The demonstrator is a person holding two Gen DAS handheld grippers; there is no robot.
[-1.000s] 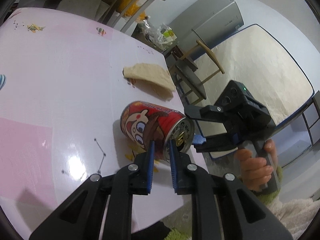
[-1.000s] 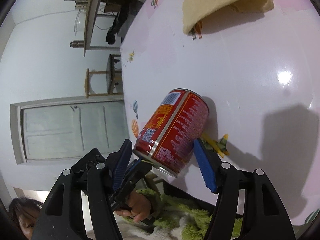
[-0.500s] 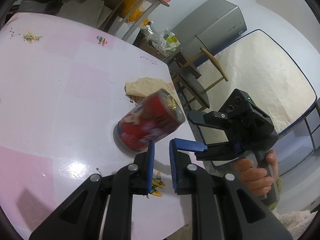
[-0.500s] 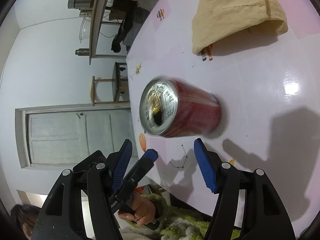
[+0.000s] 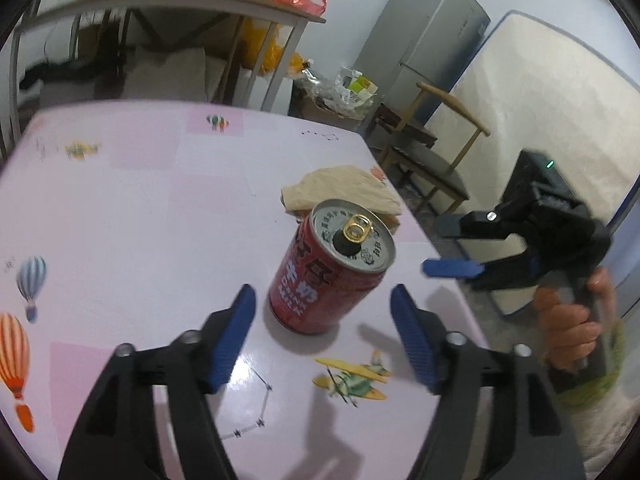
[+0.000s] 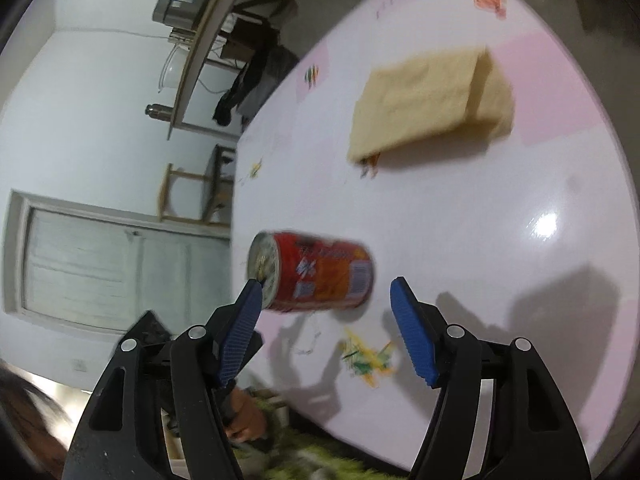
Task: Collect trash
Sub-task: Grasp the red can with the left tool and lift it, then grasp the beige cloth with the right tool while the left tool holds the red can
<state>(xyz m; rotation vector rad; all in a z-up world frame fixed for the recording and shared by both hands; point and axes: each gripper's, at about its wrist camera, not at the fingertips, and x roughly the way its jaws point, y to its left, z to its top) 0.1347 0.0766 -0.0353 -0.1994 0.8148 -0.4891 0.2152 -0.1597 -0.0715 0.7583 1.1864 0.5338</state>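
While upright on the table (image 5: 132, 216): can (image 5: 330, 274)
Left gripper (image 5: 322, 334): spread, empty, flanking can
Right gripper (image 6: 326, 326): spread, empty
Behind can: bag (image 5: 342, 194)

Pink table (image 5: 120, 216) printed with balloons and a plane (image 5: 352, 378). Folded tan cloth (image 6: 428, 100) on it. Beyond: wooden chair (image 5: 436, 152), grey fridge (image 5: 424, 40), mattress (image 5: 532, 112) against wall, white door (image 6: 100, 264).

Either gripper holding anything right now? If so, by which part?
Nothing is held. The can stands on the table, free between the open left gripper fingers. The right gripper is open too.
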